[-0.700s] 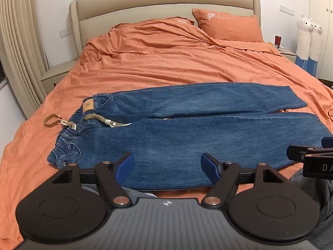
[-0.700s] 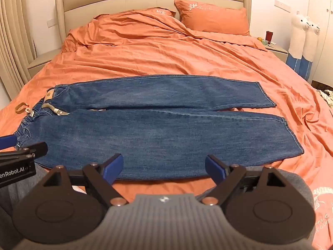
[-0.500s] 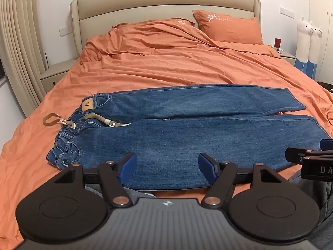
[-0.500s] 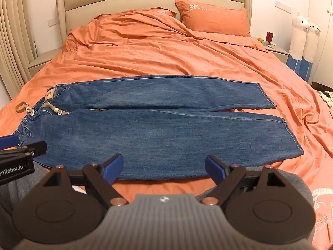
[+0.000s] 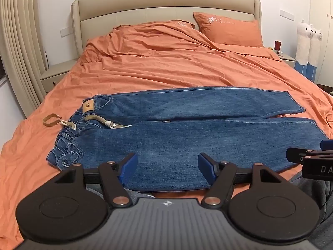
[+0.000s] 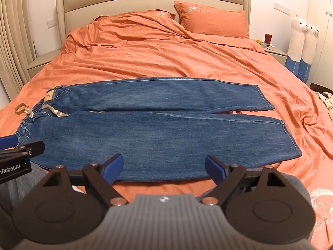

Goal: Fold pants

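A pair of blue jeans (image 5: 187, 133) lies spread flat across the orange bed (image 5: 166, 70), waistband at the left with a tan drawstring (image 5: 50, 120), both legs pointing right. The jeans also show in the right wrist view (image 6: 158, 125). My left gripper (image 5: 167, 167) is open and empty, held above the near edge of the jeans toward the waist side. My right gripper (image 6: 164, 167) is open and empty, above the near edge toward the leg ends. Each gripper shows at the edge of the other's view.
A beige headboard (image 5: 166, 6) and an orange pillow (image 5: 229, 30) are at the far end. Nightstands (image 5: 56, 73) flank the bed. Two alpaca plush toys (image 6: 301, 41) stand at the right. Curtains (image 5: 18, 62) hang at the left.
Both grippers shifted slightly; the view of the jeans barely moved. Jaws stayed open.
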`<action>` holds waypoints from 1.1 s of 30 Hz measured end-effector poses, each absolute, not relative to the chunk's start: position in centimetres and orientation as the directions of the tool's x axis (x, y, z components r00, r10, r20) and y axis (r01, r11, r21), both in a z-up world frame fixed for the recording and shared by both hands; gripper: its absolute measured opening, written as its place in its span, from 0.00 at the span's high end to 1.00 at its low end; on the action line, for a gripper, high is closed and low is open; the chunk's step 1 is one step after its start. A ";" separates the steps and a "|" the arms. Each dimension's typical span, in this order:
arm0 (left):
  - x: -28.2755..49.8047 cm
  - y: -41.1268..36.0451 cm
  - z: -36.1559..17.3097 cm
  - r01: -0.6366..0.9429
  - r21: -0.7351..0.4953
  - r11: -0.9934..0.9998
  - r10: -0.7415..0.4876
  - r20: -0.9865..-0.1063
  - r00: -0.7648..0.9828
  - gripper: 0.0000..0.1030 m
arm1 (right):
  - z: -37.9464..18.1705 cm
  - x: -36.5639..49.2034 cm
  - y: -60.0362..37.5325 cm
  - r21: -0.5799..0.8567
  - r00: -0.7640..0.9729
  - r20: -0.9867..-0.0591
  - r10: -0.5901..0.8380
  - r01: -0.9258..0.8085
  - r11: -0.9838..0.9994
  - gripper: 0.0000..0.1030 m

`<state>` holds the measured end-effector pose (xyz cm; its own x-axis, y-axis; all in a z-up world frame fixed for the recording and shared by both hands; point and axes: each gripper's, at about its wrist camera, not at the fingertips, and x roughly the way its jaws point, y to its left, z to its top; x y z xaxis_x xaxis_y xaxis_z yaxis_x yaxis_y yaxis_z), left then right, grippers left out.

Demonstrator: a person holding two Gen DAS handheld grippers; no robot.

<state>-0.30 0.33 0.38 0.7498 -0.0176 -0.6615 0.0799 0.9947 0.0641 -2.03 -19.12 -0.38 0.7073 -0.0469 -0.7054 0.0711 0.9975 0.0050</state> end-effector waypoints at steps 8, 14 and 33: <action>-0.3 0.3 0.4 0.079 0.062 0.995 -0.018 -0.662 0.749 0.24 | -0.3 -2.0 -19.1 0.002 0.709 -0.703 -0.052 0.075 0.997 0.20; -0.3 0.4 0.5 0.080 0.063 0.995 -0.018 -0.663 0.749 0.24 | -0.3 -2.0 -19.1 0.001 0.709 -0.703 -0.054 0.077 0.997 0.20; -0.3 0.3 0.6 0.079 0.062 0.995 -0.019 -0.661 0.750 0.24 | -0.3 -2.1 -19.4 0.001 0.711 -0.701 -0.053 0.076 0.997 0.20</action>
